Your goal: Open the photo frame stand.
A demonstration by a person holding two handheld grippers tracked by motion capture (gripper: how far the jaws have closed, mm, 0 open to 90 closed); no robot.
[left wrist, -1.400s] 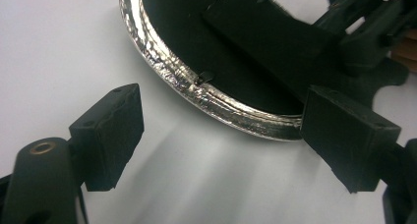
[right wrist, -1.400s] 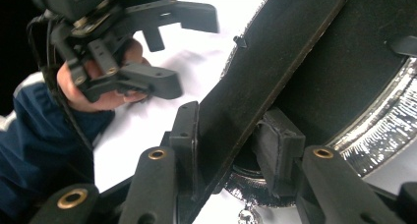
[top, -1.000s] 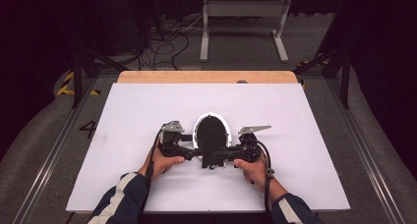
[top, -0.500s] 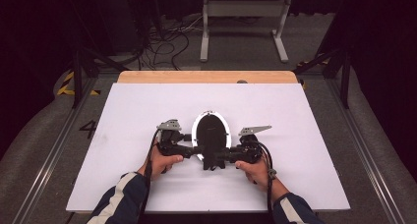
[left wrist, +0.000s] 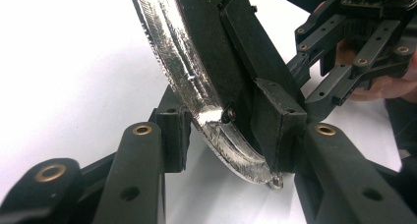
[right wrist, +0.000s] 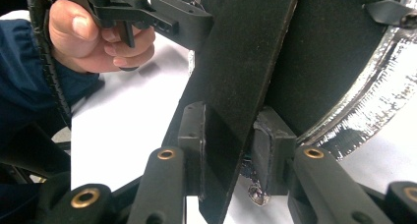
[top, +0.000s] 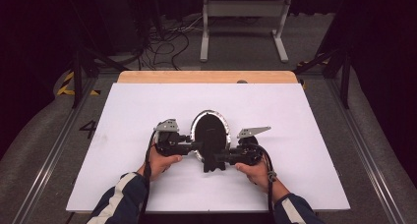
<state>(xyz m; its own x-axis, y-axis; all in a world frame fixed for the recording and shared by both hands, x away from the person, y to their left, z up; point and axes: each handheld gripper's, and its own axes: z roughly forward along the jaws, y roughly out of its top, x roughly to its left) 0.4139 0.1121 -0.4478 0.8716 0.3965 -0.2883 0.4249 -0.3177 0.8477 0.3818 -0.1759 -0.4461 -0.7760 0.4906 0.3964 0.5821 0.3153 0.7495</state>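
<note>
Oval black frame with a silvery rim (top: 210, 131) at mid-table (top: 123, 116), face down; right gripper (top: 220, 158) clenched on its black stand flap (right wrist: 246, 86); left gripper (top: 198, 146) just closing, jaws straddling the rim (left wrist: 196, 101); best to steady the rim before swinging the flap.

A white tabletop (top: 147, 116) sits on a wooden board whose light edge (top: 206, 77) shows along the far side. Beyond it, black cables (top: 162, 44) lie tangled on grey floor beside a grey metal stand (top: 243, 17). Yellow-black hazard tape (top: 66, 84) marks the floor at left.
</note>
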